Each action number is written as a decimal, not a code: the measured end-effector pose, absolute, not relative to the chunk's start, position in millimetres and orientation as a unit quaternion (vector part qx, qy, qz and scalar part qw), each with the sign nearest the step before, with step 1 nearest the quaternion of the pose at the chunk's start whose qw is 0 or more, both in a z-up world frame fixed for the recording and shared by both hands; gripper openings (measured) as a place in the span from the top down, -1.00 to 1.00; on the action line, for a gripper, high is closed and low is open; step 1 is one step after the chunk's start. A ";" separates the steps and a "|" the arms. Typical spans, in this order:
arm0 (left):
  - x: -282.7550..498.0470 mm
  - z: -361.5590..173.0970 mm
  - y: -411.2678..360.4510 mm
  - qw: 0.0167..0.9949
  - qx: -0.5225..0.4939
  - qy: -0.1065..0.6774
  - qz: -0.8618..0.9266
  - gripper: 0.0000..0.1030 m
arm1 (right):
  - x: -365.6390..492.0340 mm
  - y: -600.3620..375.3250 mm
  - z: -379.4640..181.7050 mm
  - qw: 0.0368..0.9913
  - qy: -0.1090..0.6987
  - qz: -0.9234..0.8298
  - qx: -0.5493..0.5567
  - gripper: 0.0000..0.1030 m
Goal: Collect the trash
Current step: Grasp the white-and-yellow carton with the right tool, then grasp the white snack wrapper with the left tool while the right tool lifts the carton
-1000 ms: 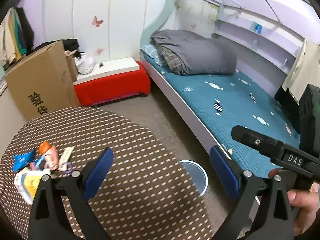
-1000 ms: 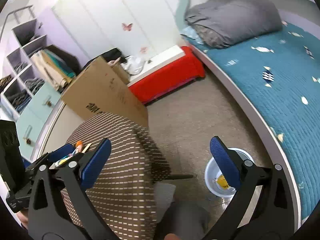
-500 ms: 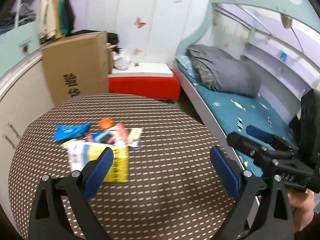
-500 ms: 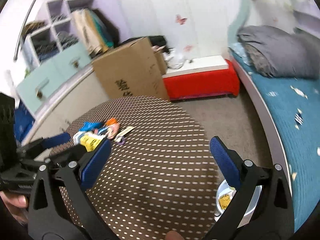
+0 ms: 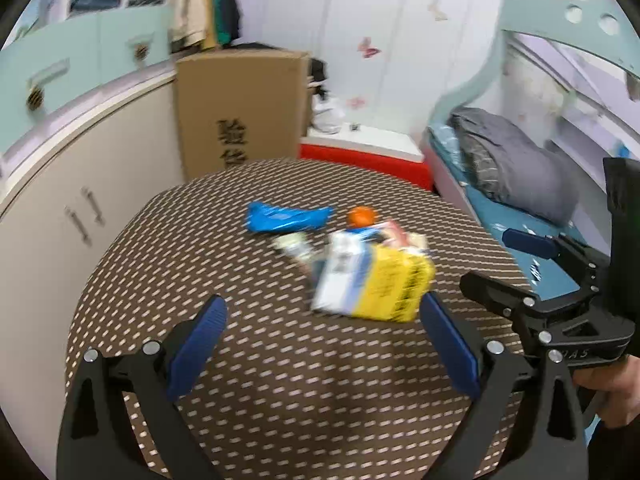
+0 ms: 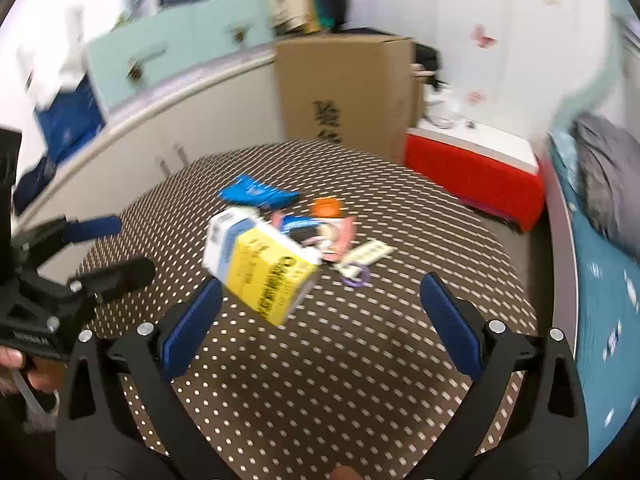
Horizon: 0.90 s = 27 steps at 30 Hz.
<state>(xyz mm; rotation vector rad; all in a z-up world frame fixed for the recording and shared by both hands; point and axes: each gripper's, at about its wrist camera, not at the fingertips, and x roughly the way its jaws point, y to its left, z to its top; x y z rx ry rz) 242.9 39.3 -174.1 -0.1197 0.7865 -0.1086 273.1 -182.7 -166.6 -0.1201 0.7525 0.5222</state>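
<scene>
Trash lies in a heap on the round brown dotted table [image 5: 280,380] [image 6: 360,380]. A yellow and white carton [image 5: 374,280] [image 6: 262,268] lies nearest. Behind it are a blue wrapper [image 5: 286,218] [image 6: 256,194], an orange-capped item [image 5: 362,217] [image 6: 327,208], a pink packet [image 6: 338,238], and a white strip with a purple ring [image 6: 358,270]. My left gripper [image 5: 320,344] is open and empty over the table, short of the carton. My right gripper [image 6: 318,320] is open and empty, also short of the carton. Each gripper shows in the other's view: the right [image 5: 532,280], the left [image 6: 92,248].
A cardboard box [image 5: 240,112] [image 6: 348,88] stands behind the table beside a curved cream cabinet [image 5: 80,184]. A red and white bench [image 5: 364,156] [image 6: 476,168] sits on the floor. A bed with a teal cover [image 5: 520,220] and grey duvet [image 5: 508,160] is on the right.
Both views have swung left from the bed and floor bin toward the table. The trash heap now sits centred and closer in front of both open grippers.
</scene>
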 end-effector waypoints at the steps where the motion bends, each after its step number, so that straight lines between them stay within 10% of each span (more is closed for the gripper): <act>1: 242.2 -176.5 46.4 0.919 -0.064 0.386 -0.046 -0.84 | 275.8 -174.7 -169.6 0.891 0.366 0.258 -0.073 -0.88; 11: 237.1 -200.0 94.7 0.908 -0.091 0.408 -0.002 -0.84 | 299.1 -90.3 -204.0 0.827 0.394 0.324 -0.234 -0.85; 20: 242.8 -209.9 86.0 0.905 -0.085 0.417 -0.013 -0.84 | 296.5 -111.1 -211.6 0.825 0.416 0.330 -0.191 0.04; 27: 256.1 -217.9 60.5 0.905 -0.069 0.419 -0.033 -0.84 | 280.5 -162.6 -208.9 0.842 0.429 0.312 -0.094 0.10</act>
